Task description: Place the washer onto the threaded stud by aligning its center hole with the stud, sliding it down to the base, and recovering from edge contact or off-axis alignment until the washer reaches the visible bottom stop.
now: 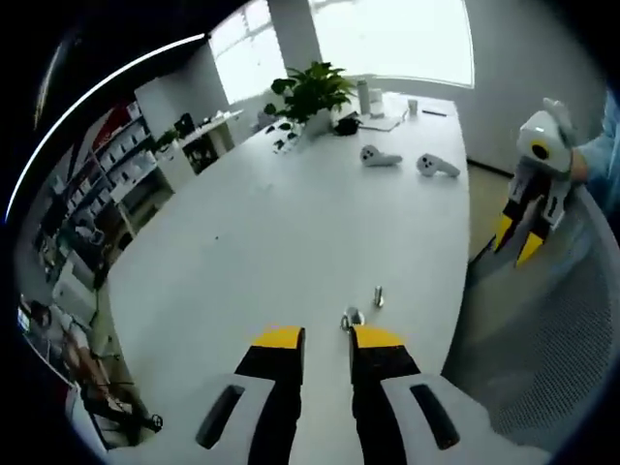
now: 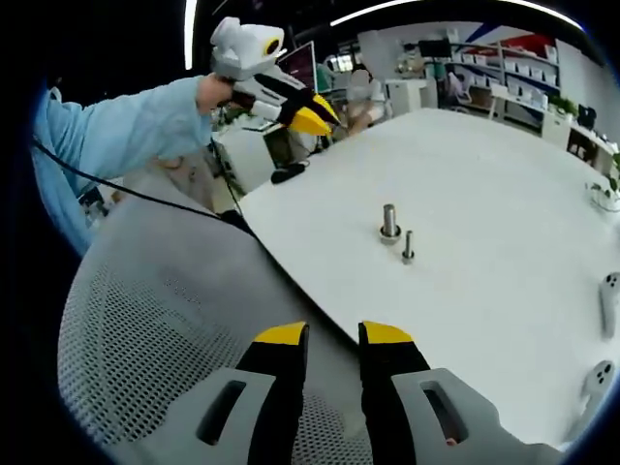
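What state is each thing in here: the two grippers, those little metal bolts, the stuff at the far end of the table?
Left gripper: open, empty, low over the table.
Right gripper: open, empty, above a mesh chair.
Larger bolt: upright on the table.
Smaller bolt: upright, beside the larger.
Two controllers: lying at the far end.
Plant: upright.

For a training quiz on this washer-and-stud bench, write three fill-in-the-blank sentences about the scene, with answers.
1. The two small upright metal studs stand on the large ____ table.
2. The left gripper, with yellow-tipped jaws, has its jaws ____, holding nothing.
3. The right gripper hovers over the grey ____ chair back.

Answers: white; open; mesh
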The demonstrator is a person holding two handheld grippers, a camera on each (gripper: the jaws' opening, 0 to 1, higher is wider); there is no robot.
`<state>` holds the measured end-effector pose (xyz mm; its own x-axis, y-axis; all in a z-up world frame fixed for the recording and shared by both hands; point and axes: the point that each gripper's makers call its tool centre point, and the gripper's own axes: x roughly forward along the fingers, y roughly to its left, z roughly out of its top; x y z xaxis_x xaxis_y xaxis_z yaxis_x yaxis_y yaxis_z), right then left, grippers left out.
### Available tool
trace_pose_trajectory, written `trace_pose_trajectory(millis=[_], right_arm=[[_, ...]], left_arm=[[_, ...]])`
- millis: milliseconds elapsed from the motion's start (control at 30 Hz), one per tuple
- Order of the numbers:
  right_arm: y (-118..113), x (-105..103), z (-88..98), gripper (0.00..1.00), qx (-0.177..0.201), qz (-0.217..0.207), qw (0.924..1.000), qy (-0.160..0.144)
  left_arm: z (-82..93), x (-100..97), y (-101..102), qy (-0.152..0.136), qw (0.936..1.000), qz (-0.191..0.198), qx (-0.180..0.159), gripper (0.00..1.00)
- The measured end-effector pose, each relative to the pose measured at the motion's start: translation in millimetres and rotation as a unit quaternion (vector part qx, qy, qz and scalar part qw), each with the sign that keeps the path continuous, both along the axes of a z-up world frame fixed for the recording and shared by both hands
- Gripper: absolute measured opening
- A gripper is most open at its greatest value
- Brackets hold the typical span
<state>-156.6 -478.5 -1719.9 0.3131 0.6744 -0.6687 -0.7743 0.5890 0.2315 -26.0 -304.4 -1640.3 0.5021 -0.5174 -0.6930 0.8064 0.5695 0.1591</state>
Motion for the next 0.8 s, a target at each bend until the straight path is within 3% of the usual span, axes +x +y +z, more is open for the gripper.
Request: trace_pose_trajectory(millis=[133, 267, 400, 533, 600, 800], right_arm=[[0.8, -6.4, -5.3, 0.23, -0.011, 0.015, 0.9997, 0.014], [0.2, -9.0, -7.8, 0.23, -0.021, 0.022, 0.9994, 0.019], [0.0, -12.9, -10.2, 0.22, -0.029, 0.030, 0.9988, 0.027], [-3.5, -11.1, -10.8, 0.21, -0.027, 0.012, 0.9990, 0.033], [-6.5, -8.2, -10.3, 0.21, -0.019, -0.008, 0.9991, 0.039], [-10.6, -5.1, -13.2, 0.22, -0.040, -0.011, 0.9986, 0.032]], left_arm=[[16.4, -23.1, 26.6, -0.013, 0.9994, 0.025, -0.019, 0.33], [23.8, -44.1, 41.2, -0.015, 0.9971, 0.052, -0.052, 0.32], [28.1, -58.5, 54.3, -0.026, 0.9904, 0.092, -0.100, 0.33], [15.1, -69.0, 71.5, -0.025, 0.9886, 0.113, -0.096, 0.33], [17.5, -73.4, 74.2, -0.023, 0.9767, 0.148, -0.154, 0.33], [10.3, -85.3, 82.1, -0.031, 0.9597, 0.191, -0.204, 0.33]])
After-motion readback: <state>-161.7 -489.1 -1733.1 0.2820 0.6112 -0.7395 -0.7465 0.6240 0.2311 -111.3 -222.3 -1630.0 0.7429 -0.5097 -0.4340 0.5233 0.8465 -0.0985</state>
